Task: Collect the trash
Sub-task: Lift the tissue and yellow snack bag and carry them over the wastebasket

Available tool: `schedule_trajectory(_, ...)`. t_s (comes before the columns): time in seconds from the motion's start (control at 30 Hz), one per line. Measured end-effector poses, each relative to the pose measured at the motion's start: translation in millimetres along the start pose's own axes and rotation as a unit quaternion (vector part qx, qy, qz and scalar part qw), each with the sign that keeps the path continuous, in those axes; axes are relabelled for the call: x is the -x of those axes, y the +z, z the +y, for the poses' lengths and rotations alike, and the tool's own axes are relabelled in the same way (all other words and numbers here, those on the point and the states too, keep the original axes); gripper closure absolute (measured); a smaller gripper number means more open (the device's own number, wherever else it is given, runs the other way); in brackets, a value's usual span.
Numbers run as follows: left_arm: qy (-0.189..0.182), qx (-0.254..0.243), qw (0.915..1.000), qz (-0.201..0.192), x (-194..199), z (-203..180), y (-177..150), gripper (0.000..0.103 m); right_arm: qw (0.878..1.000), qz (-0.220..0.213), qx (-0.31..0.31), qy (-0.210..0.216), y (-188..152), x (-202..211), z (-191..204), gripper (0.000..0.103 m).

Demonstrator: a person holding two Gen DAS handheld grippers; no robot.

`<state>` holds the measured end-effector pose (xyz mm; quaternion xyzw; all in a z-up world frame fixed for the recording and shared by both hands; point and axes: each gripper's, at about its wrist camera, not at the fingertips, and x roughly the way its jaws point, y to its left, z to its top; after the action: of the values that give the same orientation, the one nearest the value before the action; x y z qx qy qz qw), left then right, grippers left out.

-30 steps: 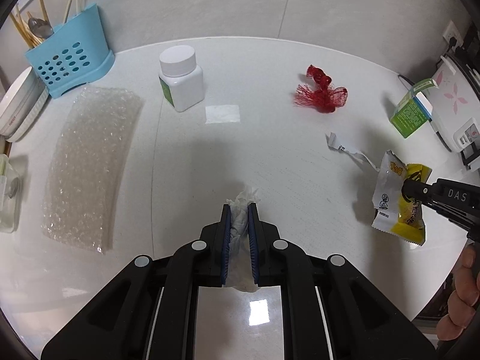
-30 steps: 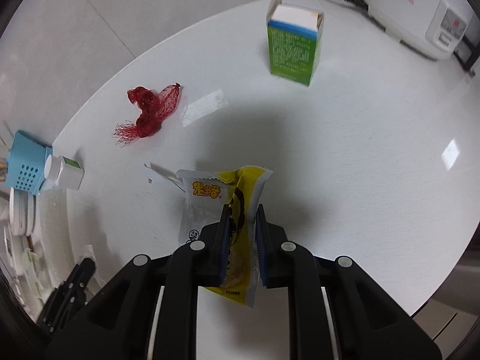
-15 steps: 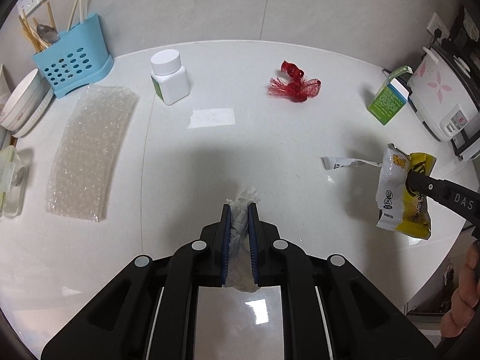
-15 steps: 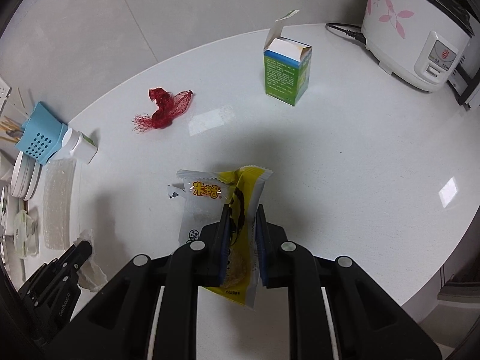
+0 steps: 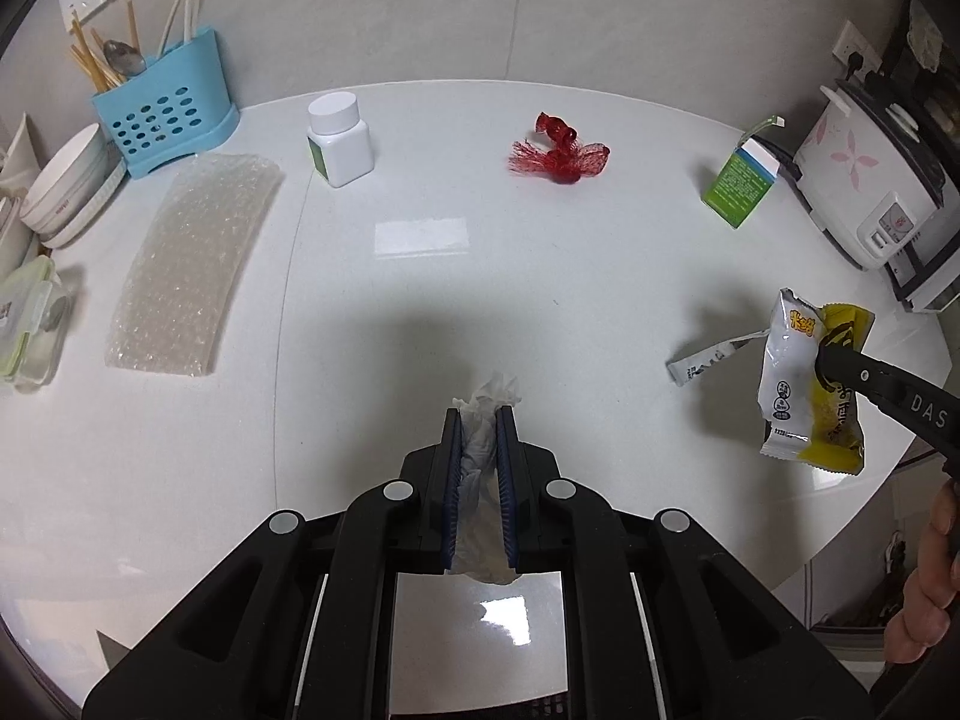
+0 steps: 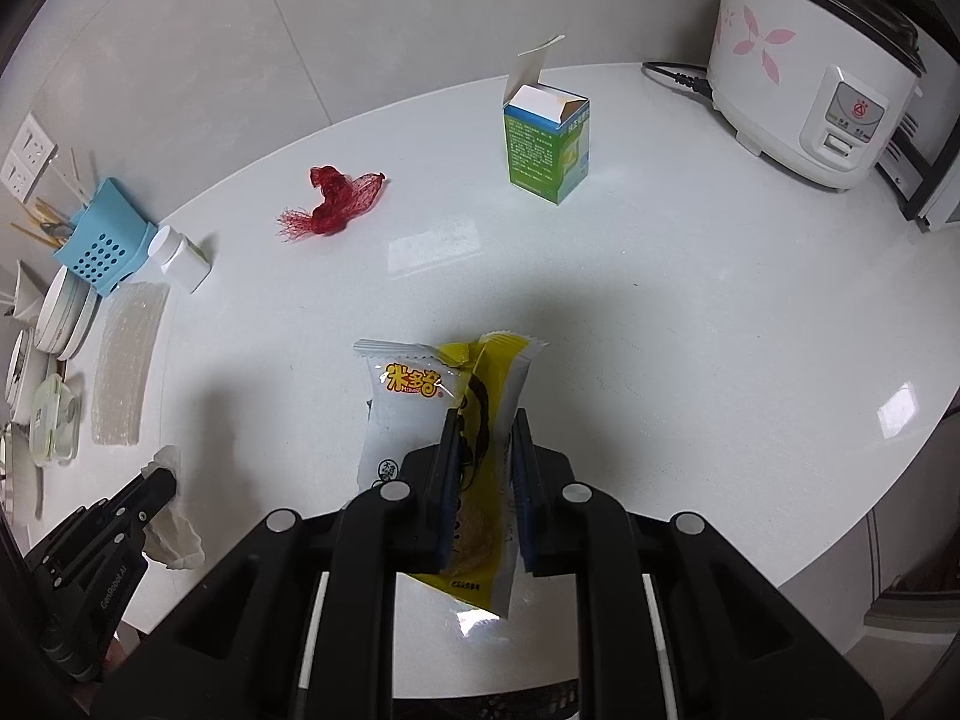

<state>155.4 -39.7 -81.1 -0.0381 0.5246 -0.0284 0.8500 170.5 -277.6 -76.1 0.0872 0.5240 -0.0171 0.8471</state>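
My left gripper is shut on a crumpled white tissue, held above the white table. My right gripper is shut on a yellow and white snack wrapper, also lifted off the table. The left wrist view shows that wrapper hanging from the right gripper at the far right. On the table lie a red mesh net, a torn white strip, an open green carton and a sheet of bubble wrap.
A white pill bottle and a blue utensil holder stand at the back left, beside stacked bowls and a lidded container. A rice cooker sits at the back right. The table's rounded edge runs close on the right.
Both grippers have drawn back and risen from the table, each keeping its piece of trash. More of the table shows now. The torn strip stayed on the table.
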Motion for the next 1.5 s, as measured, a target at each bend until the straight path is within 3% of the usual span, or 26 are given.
schedule_trajectory(0.8,-0.006,0.007,0.9998,-0.019,55,-25,-77,0.093,0.998,-0.027,0.049,0.019,-72,50,-18,0.088)
schedule_trajectory(1.5,-0.019,-0.006,0.9996,-0.018,72,-45,-152,0.093,0.995,-0.036,0.086,0.039,-154,80,-34,0.088)
